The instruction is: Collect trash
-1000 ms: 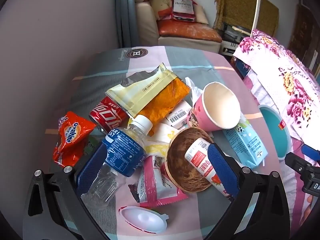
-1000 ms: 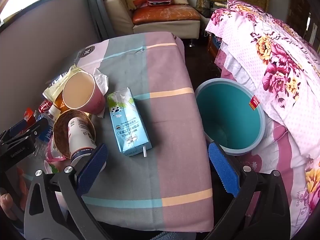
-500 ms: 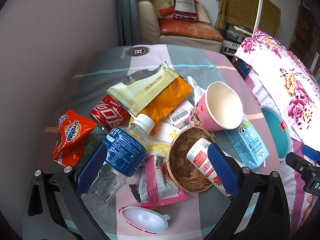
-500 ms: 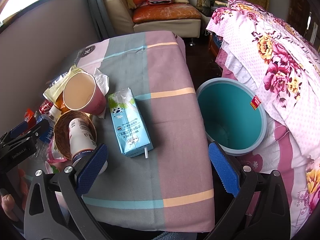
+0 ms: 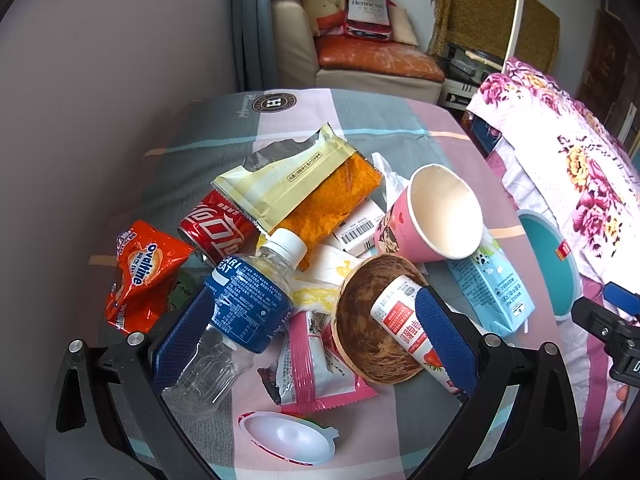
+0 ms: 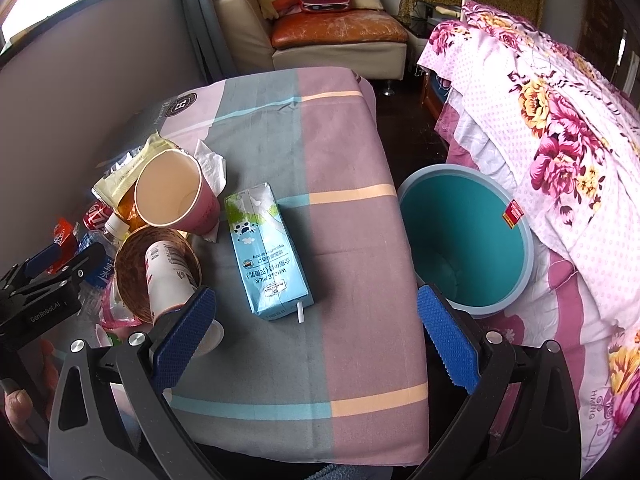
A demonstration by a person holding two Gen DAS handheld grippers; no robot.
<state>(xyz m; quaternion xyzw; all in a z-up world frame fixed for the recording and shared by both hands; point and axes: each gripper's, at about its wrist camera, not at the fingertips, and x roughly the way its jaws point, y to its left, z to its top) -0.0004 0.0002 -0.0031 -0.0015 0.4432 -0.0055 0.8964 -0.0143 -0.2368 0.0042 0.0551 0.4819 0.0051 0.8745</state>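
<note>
Trash lies in a pile on the cloth-covered table [image 6: 344, 184]. My left gripper [image 5: 316, 336] is open above a clear bottle with a blue label [image 5: 240, 312], a pink wrapper [image 5: 316, 364] and a brown bowl [image 5: 368, 340] holding a red-and-white yogurt bottle [image 5: 400, 320]. A pink paper cup [image 5: 436, 216], a cola can [image 5: 216, 228], an Ovaltine packet [image 5: 140, 272] and yellow and orange wrappers [image 5: 296, 188] lie further back. My right gripper [image 6: 316, 336] is open and empty near a blue milk carton [image 6: 266, 256]. A teal bin [image 6: 466, 240] stands right of the table.
A white plastic lid [image 5: 288, 436] lies at the table's near edge. A bed with a floral cover [image 6: 560, 140] is right of the bin. A sofa [image 6: 320, 40] stands behind the table, and a grey panel [image 5: 112, 80] runs along the left.
The left gripper's view has crept slightly forward over the pile. The right gripper has shifted a little forward. Both stay open and nothing was picked up.
</note>
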